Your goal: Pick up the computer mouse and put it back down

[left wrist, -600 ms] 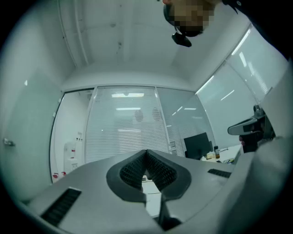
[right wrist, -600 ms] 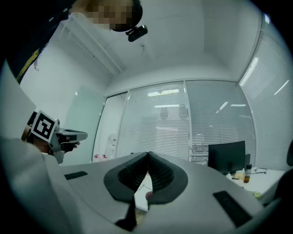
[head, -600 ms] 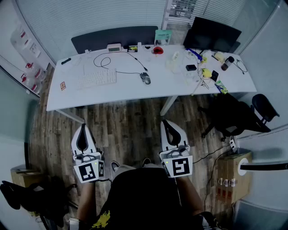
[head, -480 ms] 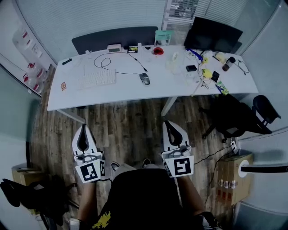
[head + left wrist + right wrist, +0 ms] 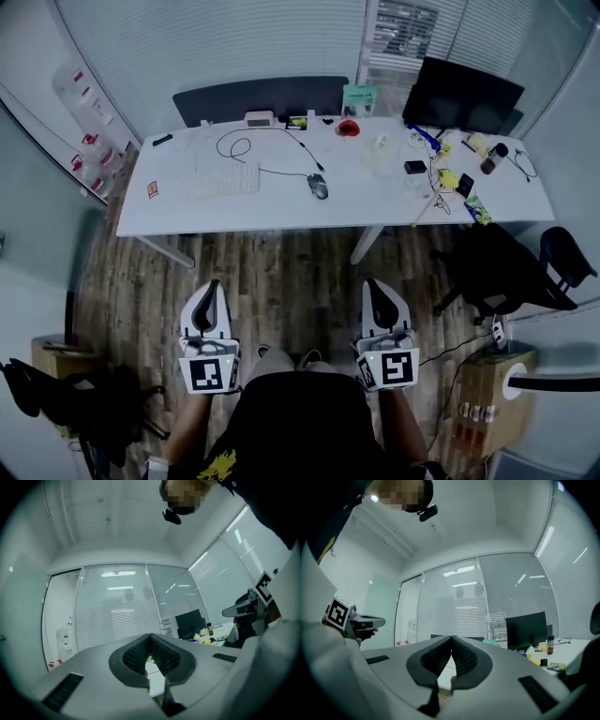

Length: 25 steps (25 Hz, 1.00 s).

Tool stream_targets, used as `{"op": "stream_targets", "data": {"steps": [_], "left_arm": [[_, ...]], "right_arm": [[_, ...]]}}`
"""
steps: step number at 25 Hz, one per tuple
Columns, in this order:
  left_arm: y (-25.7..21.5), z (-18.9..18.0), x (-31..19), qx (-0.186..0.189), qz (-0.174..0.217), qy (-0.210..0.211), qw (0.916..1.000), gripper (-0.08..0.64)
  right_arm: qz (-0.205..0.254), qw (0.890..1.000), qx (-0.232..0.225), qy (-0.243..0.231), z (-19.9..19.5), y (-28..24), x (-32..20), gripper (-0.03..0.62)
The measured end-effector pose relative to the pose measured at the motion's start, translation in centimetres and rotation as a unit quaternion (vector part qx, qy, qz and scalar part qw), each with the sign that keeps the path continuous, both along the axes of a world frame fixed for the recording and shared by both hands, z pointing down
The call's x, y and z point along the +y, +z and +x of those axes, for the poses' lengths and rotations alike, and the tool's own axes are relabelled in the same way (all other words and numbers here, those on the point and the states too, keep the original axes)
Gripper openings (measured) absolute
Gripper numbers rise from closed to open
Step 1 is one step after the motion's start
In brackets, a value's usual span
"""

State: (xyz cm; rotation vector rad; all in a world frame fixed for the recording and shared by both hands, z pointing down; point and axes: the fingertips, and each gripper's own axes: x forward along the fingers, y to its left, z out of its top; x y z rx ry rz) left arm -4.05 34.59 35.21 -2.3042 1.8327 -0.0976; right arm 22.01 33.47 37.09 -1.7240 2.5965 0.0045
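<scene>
Near the front edge of the desk [image 5: 234, 211], about mid-length: computer mouse [image 5: 318, 187], cabled, untouched. Well short of it, over the floor [image 5: 281, 272]: left gripper [image 5: 209, 286] and right gripper [image 5: 375, 284], clenched empty, held level, probably parked before the reach.

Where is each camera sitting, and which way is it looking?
Head view: on the person's head, looking down at the white desk, mouse, left gripper, right gripper and the person's arms.
Left gripper view: on the left gripper, looking forward along its shut jaws toward the desk.
Right gripper view: on the right gripper, likewise, jaws shut.
Shared: both gripper views show the black monitor.
</scene>
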Motion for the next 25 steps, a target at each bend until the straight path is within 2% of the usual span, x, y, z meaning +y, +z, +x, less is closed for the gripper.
{"op": "stream_targets", "data": {"steps": [1, 2, 3, 5, 7, 10, 12, 16, 19, 21, 25], "left_arm": [[0.1, -0.3, -0.1, 0.003, -0.003, -0.003, 1.0, 0.014], [0.2, -0.6, -0.3, 0.01, -0.007, -0.008, 0.9999, 0.027], [0.3, -0.8, -0.4, 0.02, -0.01, -0.011, 0.9997, 0.059], [0.4, -0.7, -0.5, 0.031, -0.012, -0.009, 0.9994, 0.135], [0.5, -0.2, -0.6, 0.025, -0.013, 0.005, 0.9996, 0.197], [0.6, 1.1, -0.9, 0.004, -0.013, 0.035, 0.9993, 0.301], [1.3, 1.8, -1.1, 0.005, -0.025, 0.058, 0.998, 0.36], [3.1, 4.1, -1.1, 0.053, -0.057, 0.127, 0.9889, 0.483], [3.0, 4.9, -1.4, 0.03, -0.05, 0.131, 0.9898, 0.512], [2.8, 4.5, -1.2, 0.009, -0.044, 0.103, 0.9937, 0.512], [1.9, 3.1, -1.2, 0.019, -0.038, 0.046, 0.998, 0.511]], "right_arm": [[0.002, 1.0, 0.0, 0.002, 0.1, -0.2, 0.1, 0.018], [0.003, 1.0, 0.0, 0.0, 0.2, -0.3, 0.2, 0.045], [0.003, 1.0, 0.001, -0.004, 0.2, -0.4, 0.3, 0.09], [0.002, 1.0, 0.004, -0.012, 0.5, -0.5, 0.6, 0.126], [-0.002, 1.0, -0.002, -0.019, 0.7, -0.3, 0.8, 0.188], [-0.018, 0.999, -0.007, -0.036, 0.5, 0.6, 1.3, 0.313], [-0.029, 0.999, 0.004, -0.038, 0.5, 1.3, 1.5, 0.392], [-0.031, 0.999, 0.012, 0.008, 2.4, 2.2, 1.1, 0.598], [-0.022, 0.999, 0.019, 0.027, 3.6, 2.0, 0.4, 0.6], [-0.024, 0.999, 0.025, 0.022, 3.9, 2.0, 0.4, 0.6], [-0.05, 0.998, 0.024, 0.021, 3.9, 3.7, -1.3, 0.6]]}}
